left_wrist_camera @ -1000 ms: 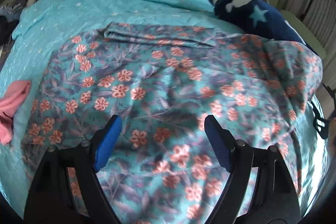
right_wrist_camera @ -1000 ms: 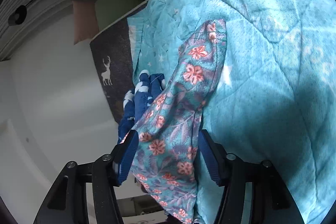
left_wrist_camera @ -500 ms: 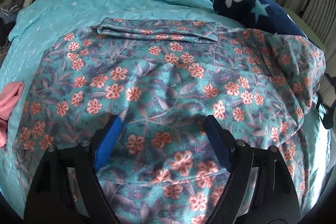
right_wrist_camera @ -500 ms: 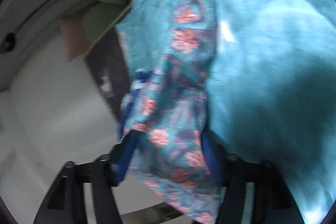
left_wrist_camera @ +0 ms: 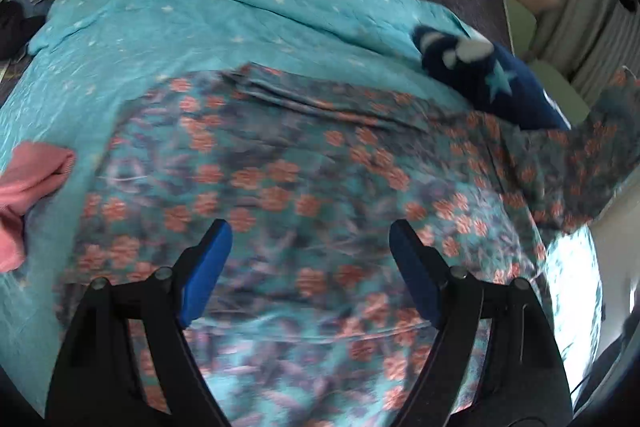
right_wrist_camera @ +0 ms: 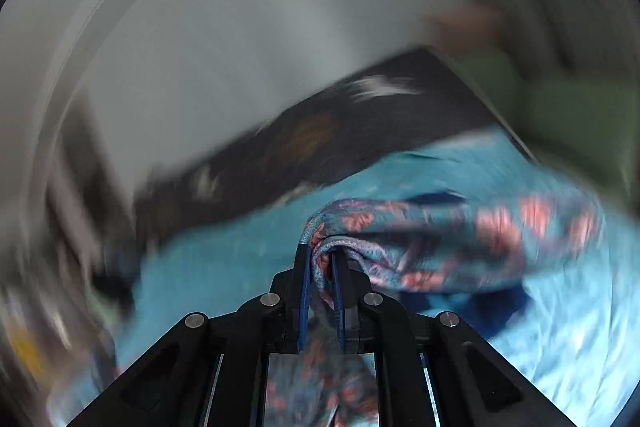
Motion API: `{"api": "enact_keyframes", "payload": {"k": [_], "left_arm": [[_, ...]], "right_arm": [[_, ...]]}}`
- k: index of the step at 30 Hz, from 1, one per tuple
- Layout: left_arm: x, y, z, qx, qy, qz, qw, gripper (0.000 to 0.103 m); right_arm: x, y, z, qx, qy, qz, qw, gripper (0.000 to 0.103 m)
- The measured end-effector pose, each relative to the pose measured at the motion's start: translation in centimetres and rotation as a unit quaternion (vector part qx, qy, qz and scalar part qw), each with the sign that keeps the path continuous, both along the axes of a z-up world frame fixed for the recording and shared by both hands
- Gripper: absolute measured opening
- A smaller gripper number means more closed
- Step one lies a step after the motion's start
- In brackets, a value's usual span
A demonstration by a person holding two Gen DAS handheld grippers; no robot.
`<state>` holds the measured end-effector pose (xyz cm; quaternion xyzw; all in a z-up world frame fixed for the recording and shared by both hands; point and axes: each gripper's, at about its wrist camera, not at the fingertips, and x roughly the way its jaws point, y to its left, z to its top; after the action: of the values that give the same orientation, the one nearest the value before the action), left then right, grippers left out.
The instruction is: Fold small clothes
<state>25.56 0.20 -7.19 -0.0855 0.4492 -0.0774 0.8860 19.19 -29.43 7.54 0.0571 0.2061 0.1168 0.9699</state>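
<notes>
Teal cloth printed with coral flowers, the floral garment point(left_wrist_camera: 304, 187) lies spread over most of the turquoise quilt point(left_wrist_camera: 192, 27), its far edge already turned back in a narrow band and its right end lifted off the bed. That raised end is caught in the right gripper point(right_wrist_camera: 320, 267): the jaws have just been closing and now pinch a bunched fold of the fabric between the blue pads. The left gripper point(left_wrist_camera: 306, 247) hovers over the near middle of the garment with its jaws spread wide and nothing between them.

The step in hand looks like carrying the right end across for a fold. To do it well, the left gripper should probably press or pinch the near edge so the body stays flat while the right one draws the cloth over, low and evenly.

A navy star-patterned piece point(left_wrist_camera: 492, 83) sits at the far right, touching the garment. A pink item point(left_wrist_camera: 28, 187) lies at the left.
</notes>
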Motion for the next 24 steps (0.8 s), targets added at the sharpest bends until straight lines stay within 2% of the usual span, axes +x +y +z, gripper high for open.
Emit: {"api": "enact_keyframes", "payload": {"k": [1,2,3,4,6,7,8,10,12,16,18,20,22,24], "left_arm": [[-0.1,0.9,0.1,-0.006,0.001,0.011,0.9999,0.081],[-0.3,1.9,0.1,-0.013,0.003,0.022,0.9997,0.081],[-0.5,2.9,0.1,-0.021,0.006,0.033,0.9992,0.081],[-0.7,3.7,0.1,-0.03,0.01,0.041,0.9987,0.081],[-1.4,5.0,-0.1,-0.047,0.017,0.056,0.9972,0.081],[-1.8,5.6,-0.2,-0.055,0.019,0.059,0.9965,0.081],[-2.2,6.2,-0.2,-0.06,0.019,0.058,0.9963,0.081],[-2.9,6.5,-0.3,-0.06,0.016,0.052,0.9967,0.081],[-3.2,6.4,-0.4,-0.065,0.017,0.046,0.9967,0.081],[-2.6,5.4,-0.8,-0.085,0.032,0.019,0.9957,0.081],[-1.4,4.6,-1.3,-0.07,0.039,0.013,0.9967,0.081],[-0.4,4.5,-2.1,-0.053,0.053,0.028,0.9968,0.081],[0.5,4.5,-2.6,-0.062,0.063,0.028,0.9957,0.081],[1.1,4.1,-2.7,-0.076,0.07,0.013,0.9946,0.073]], "right_arm": [[0.3,4.2,-1.4,-0.072,0.029,0.043,0.996,0.012],[0.3,8.2,-3.5,-0.152,0.058,0.071,0.984,0.013],[0.2,10.7,-5.3,-0.214,0.071,0.081,0.971,0.016],[-0.5,13.7,-8.0,-0.298,0.076,0.09,0.947,0.02],[-2.2,16.2,-11.3,-0.374,0.071,0.103,0.919,0.025],[-3.3,16.6,-12.3,-0.381,0.077,0.118,0.914,0.029],[-4.1,16.5,-12.8,-0.37,0.089,0.133,0.915,0.032],[-5.6,15.7,-12.7,-0.344,0.103,0.138,0.923,0.047],[-6.8,14.3,-12.2,-0.322,0.109,0.125,0.932,0.053],[-7.8,11.3,-11.5,-0.286,0.119,0.082,0.947,0.061],[-6.3,9.3,-10.9,-0.265,0.129,0.049,0.954,0.064],[-6.1,7.5,-10.6,-0.238,0.145,0.021,0.96,0.064],[-6.2,6.2,-10.4,-0.215,0.154,0.012,0.964,0.065],[-6.4,5.4,-10.4,-0.203,0.159,0.005,0.966,0.067]]}}
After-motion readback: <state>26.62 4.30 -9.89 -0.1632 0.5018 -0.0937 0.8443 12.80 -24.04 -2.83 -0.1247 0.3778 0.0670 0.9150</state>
